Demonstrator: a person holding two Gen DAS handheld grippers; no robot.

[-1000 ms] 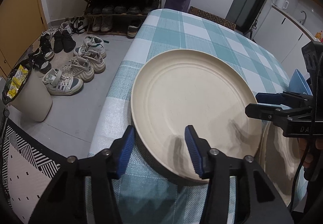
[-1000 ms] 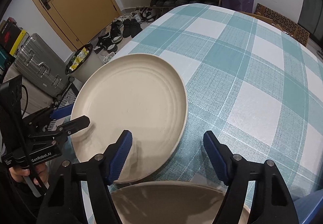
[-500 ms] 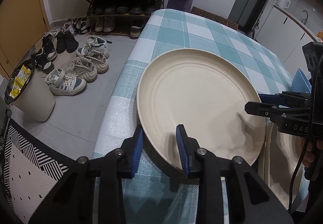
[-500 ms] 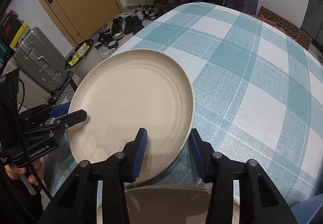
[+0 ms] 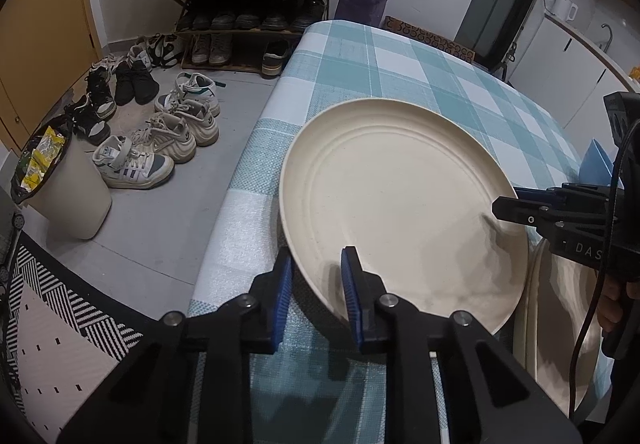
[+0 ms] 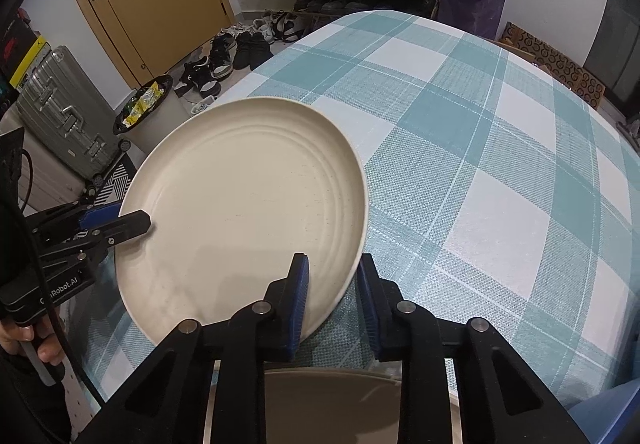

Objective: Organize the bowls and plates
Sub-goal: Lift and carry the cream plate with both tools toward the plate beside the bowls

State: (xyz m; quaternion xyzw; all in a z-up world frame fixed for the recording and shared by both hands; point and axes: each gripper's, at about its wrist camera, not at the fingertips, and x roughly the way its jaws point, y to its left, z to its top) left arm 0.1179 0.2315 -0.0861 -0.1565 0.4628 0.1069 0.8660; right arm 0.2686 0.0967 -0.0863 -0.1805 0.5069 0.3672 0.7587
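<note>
Both tools (image 5: pixel 316 286) (image 6: pixel 332 298) have closed on the plate (image 5: pixel 400 200) rim.

**Cream Plate on Teal Check**

The plate (image 5: pixel 400 196) is plain cream. The bench (image 6: pixel 500 148) wears a teal-and-white checked cloth. Each hand-held gripper is black with blue pads: left (image 5: pixel 316 284), right (image 6: pixel 334 292). The door (image 6: pixel 148 0) is ochre, the rug (image 5: pixel 56 308) black-and-white geometric, the bag (image 6: pixel 474 0) purple, the suitcase (image 6: pixel 60 112) grey.
</note>
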